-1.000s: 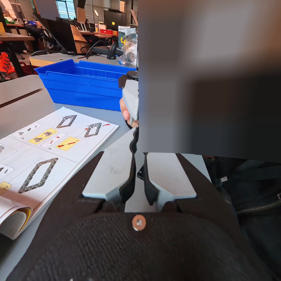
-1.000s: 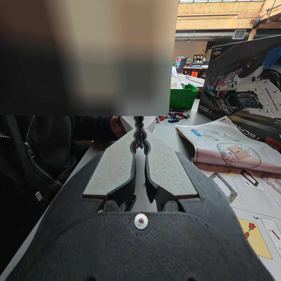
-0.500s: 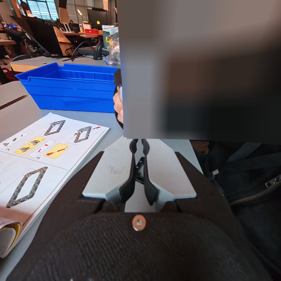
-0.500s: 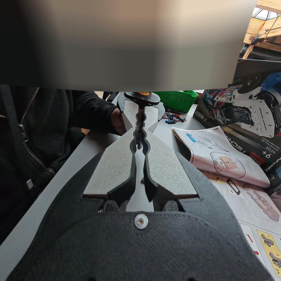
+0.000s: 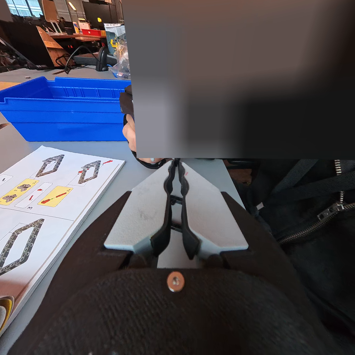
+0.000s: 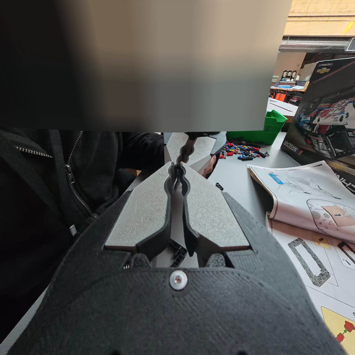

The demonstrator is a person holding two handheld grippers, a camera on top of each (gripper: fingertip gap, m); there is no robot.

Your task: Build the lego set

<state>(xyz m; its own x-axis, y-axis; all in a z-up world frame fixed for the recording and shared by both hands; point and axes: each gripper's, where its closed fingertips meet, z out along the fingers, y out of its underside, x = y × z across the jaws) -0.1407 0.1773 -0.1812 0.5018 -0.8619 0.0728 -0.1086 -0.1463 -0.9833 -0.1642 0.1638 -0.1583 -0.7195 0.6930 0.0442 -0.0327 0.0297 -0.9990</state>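
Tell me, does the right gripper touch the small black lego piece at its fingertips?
Touching. The right wrist view shows the right gripper shut on the black lego piece, with both finger pads pressing against its sides.

The scene is viewed from each gripper, close above the table (image 5: 123, 149); opposite directions are faced, and the manual (image 5: 57, 192) is shared.
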